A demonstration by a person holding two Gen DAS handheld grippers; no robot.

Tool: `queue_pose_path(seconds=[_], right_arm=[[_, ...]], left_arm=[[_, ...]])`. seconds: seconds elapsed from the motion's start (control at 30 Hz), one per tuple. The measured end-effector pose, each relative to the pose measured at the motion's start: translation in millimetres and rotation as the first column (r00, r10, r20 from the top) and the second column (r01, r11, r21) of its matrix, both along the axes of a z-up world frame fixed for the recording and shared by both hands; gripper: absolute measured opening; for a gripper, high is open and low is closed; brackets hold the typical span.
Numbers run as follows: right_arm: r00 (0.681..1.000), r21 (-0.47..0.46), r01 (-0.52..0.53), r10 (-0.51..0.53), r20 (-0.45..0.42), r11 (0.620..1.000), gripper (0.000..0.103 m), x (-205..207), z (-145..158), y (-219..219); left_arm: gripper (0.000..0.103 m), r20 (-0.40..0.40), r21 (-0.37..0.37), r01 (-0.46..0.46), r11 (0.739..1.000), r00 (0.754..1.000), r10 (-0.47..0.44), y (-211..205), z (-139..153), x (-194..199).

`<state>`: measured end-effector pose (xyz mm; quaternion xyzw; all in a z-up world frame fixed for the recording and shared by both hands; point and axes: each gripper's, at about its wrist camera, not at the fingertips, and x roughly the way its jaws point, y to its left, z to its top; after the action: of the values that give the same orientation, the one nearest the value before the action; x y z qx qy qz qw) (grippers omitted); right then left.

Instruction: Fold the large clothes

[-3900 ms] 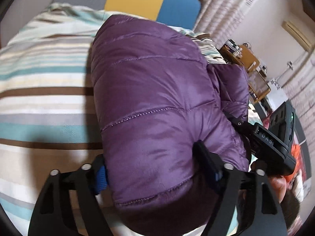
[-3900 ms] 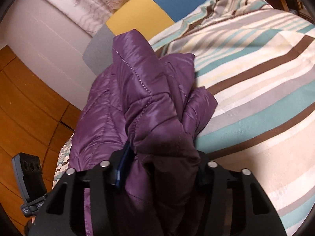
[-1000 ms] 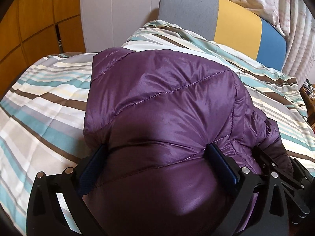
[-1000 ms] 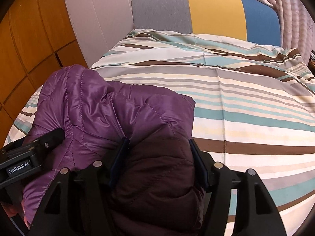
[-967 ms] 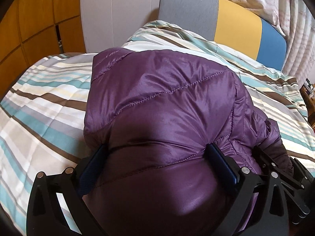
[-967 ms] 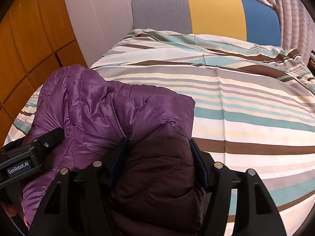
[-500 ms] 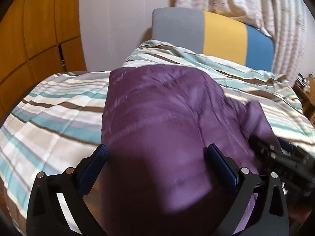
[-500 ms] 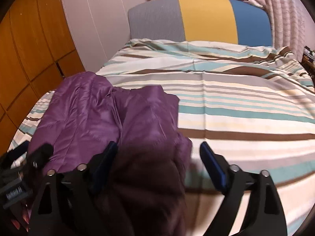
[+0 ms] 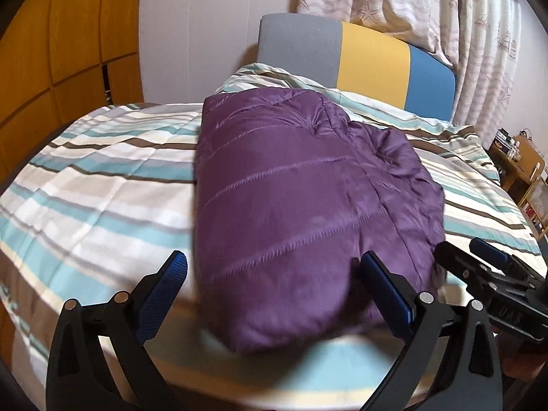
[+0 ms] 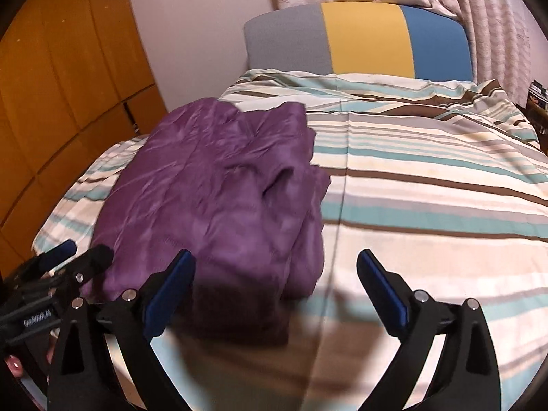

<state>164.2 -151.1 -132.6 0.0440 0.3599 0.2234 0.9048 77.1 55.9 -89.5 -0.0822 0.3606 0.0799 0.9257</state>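
A purple quilted puffer jacket (image 9: 294, 205) lies folded in a thick bundle on the striped bed cover (image 9: 102, 185). It also shows in the right wrist view (image 10: 219, 198), at the left side of the bed. My left gripper (image 9: 274, 284) is open and empty, just in front of the jacket's near edge. My right gripper (image 10: 274, 281) is open and empty, in front of the jacket's right near corner. Each gripper appears at the edge of the other's view.
A headboard (image 10: 363, 44) in grey, yellow and blue stands at the far end of the bed. Orange wooden cabinet doors (image 10: 61, 85) line the left wall. Curtains (image 9: 479, 34) hang at the right. A wooden shelf unit (image 9: 520, 167) stands beside the bed at the right.
Both grippers have opened, let go of the jacket and pulled back from it. The jacket now lies free on the bed.
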Motion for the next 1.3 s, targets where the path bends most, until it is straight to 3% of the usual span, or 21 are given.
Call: queue_pose_path(seconds=[0.27,0.5,1.3], right_arm=[[0.997,0.028,-0.058,0.056,0.045,0.998,0.101,-44,31,-7],[0.987,0.006,-0.076,0.074,0.141,0.997,0.101,-75,59,-7],[0.990,0.013,-0.050,0.048,0.134,0.999,0.101,-77,60,-19]], left_arm=[[0.100,0.060,-0.035,0.027,0.999,0.998,-0.025,-1,28,-45],[0.100,0.116,0.017,0.030,0.999,0.993,-0.031,-4,53,-73],[0.100,0.115,0.024,0.045,0.999,0.992,-0.048,-12,55,-78]])
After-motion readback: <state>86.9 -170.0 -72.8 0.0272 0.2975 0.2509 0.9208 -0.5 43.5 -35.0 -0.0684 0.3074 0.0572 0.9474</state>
